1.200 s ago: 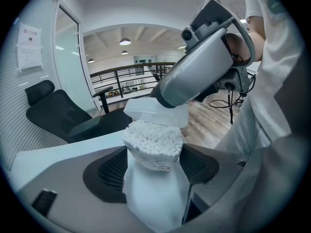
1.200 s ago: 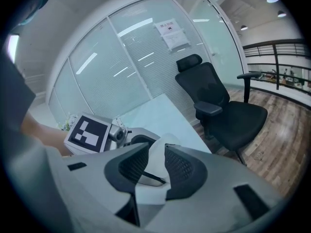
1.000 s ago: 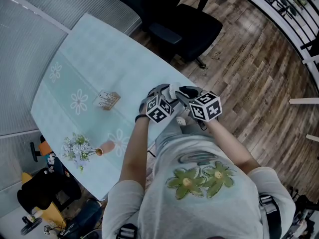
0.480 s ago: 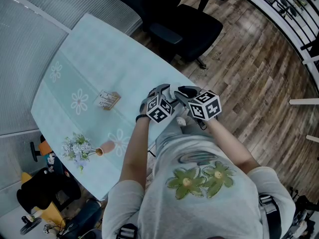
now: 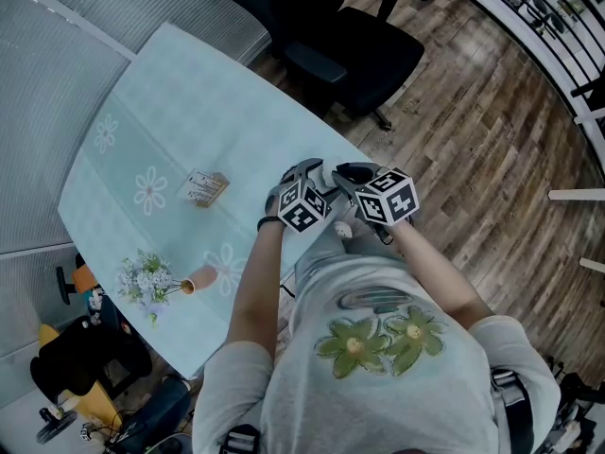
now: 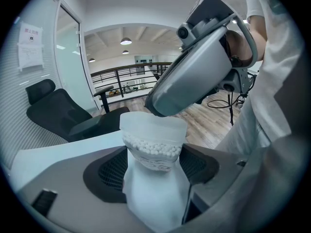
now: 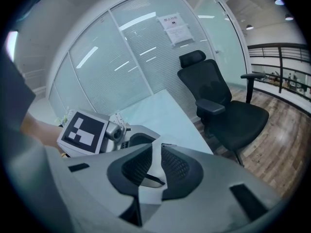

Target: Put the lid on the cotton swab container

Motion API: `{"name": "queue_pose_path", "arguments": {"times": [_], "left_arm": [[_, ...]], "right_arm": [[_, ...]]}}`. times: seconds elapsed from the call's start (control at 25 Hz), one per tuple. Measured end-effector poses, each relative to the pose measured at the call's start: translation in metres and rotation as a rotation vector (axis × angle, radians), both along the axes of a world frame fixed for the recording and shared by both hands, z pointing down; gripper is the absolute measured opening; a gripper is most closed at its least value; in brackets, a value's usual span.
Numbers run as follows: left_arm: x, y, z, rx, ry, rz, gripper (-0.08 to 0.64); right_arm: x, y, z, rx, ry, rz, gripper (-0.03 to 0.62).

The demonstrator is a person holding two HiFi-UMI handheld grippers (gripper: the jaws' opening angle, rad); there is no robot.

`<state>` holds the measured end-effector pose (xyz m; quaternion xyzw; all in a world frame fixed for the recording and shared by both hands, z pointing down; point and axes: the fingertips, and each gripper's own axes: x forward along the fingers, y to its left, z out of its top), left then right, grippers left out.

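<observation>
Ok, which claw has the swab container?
Left claw: the swab container sits in it. The right claw, jaws just closing, pinches only a thin pale piece.

Head view looks steeply down; hand-held cameras look closely along their jaws; all share the chair (image 5: 350, 45).

An office: black swivel chair (image 5: 350, 45), glass partition walls (image 7: 121, 62) with posted notices (image 7: 176, 28), and a pale table (image 5: 180, 112).
</observation>
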<state>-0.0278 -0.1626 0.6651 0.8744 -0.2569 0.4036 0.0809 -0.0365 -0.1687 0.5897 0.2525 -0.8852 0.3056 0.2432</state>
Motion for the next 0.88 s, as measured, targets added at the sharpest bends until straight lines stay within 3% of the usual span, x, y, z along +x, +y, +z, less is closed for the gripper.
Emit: {"name": "queue_pose_path", "arguments": {"times": [0.16, 0.52, 0.72, 0.88], "left_arm": [[0.001, -0.001, 0.0, -0.002, -0.002, -0.003, 0.331], [0.001, -0.001, 0.0, -0.006, -0.005, -0.004, 0.33], [0.001, 0.0, 0.0, -0.005, -0.009, -0.006, 0.33], [0.001, 0.0, 0.0, -0.001, -0.017, -0.007, 0.33]], "right_arm": [[0.003, -0.003, 0.004, 0.004, 0.036, -0.001, 0.005], [-0.004, -0.002, 0.01, 0.005, 0.119, -0.082, -0.002], [-0.007, 0.0, 0.013, 0.019, 0.227, -0.17, -0.002], [-0.008, 0.002, 0.014, 0.025, 0.369, -0.285, -0.001]]}}
